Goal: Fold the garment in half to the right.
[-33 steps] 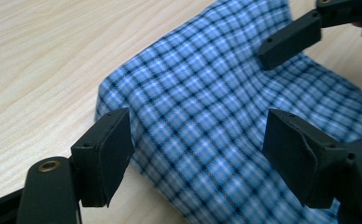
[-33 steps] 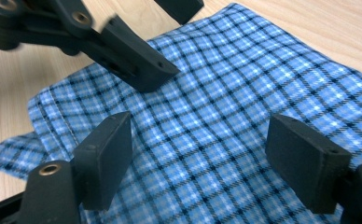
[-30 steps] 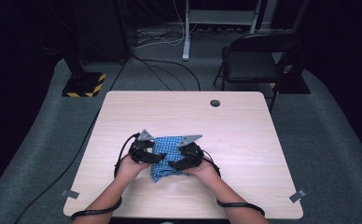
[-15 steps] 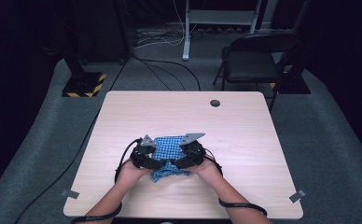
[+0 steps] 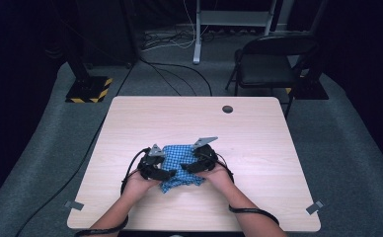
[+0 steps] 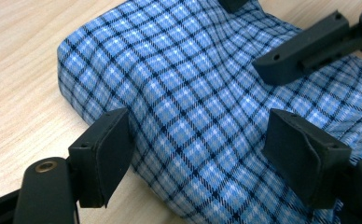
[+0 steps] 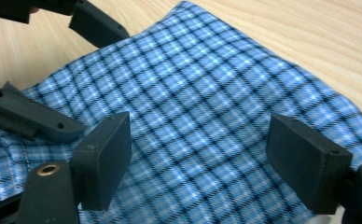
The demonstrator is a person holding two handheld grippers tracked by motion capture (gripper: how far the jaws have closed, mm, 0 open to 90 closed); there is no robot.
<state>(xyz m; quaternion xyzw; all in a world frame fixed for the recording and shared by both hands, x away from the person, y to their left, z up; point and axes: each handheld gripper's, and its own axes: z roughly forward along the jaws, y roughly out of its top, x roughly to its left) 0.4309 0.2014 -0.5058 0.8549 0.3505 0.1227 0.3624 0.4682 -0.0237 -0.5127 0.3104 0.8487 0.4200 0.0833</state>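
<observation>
1. You're working a blue-and-black checked, folded cloth that's lying on the pale wood-grain table, near the front edge, approx. centre.
2. Your left gripper is hovering over the cloth w/ jaws standing wide; fabric is showing between the pads, not pinched.
3. Your right gripper is doing likewise: jaws wide, gripping nothing, cloth spreading below.
4. Both grippers are sitting at opp. sides of the cloth, pointing inward, tips near each other.
</observation>
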